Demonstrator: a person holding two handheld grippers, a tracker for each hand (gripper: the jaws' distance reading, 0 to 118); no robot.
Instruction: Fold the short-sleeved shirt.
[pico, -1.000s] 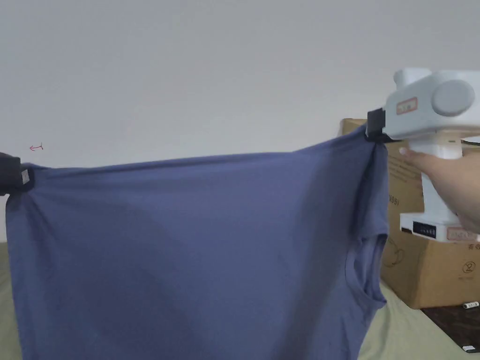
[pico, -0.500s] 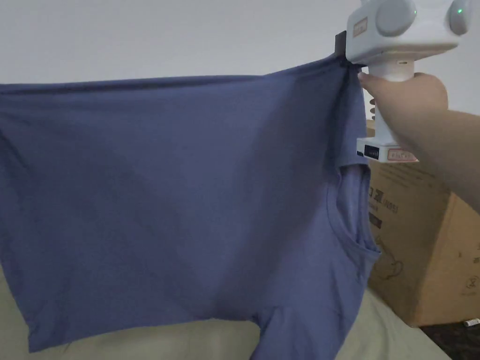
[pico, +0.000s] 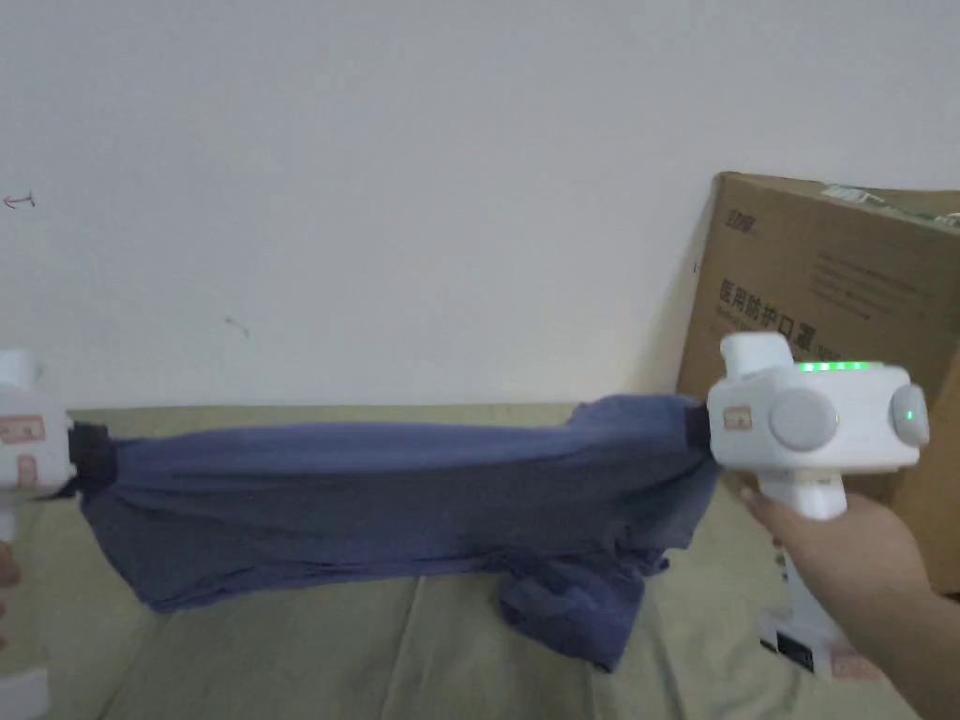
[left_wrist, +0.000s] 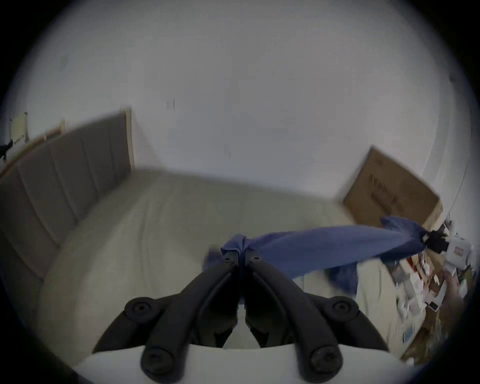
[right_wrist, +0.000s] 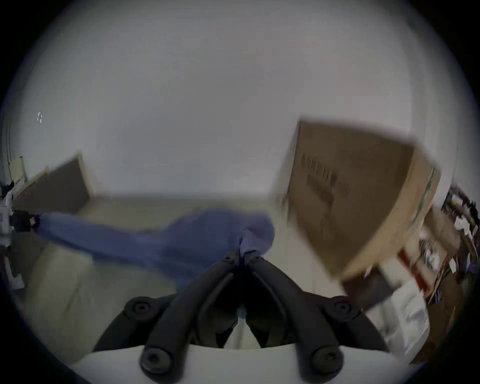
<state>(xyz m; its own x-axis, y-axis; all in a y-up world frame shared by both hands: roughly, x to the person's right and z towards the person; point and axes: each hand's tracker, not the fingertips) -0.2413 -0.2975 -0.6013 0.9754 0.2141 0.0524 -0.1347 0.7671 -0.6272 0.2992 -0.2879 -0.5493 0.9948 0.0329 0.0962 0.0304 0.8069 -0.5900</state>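
This is a bedroom in a home, plainly used for storage too. A bed (pico: 281, 666) covered in a pale olive sheet runs up against a bare white wall (pico: 422, 187), and a padded grey headboard (left_wrist: 70, 179) with a light wooden frame stands at its far end. A large cardboard box (pico: 825, 281) stands at the bed's right end, and beside it lies a jumble of packets and papers (right_wrist: 428, 272), too blurred to tell apart.

Your head camera looks straight ahead at the wall (pico: 422, 187) from close by. Each gripper camera sits right behind its own jaws, facing that wall too. All three see the brown box (pico: 834, 272) (left_wrist: 389, 192) (right_wrist: 350, 187).
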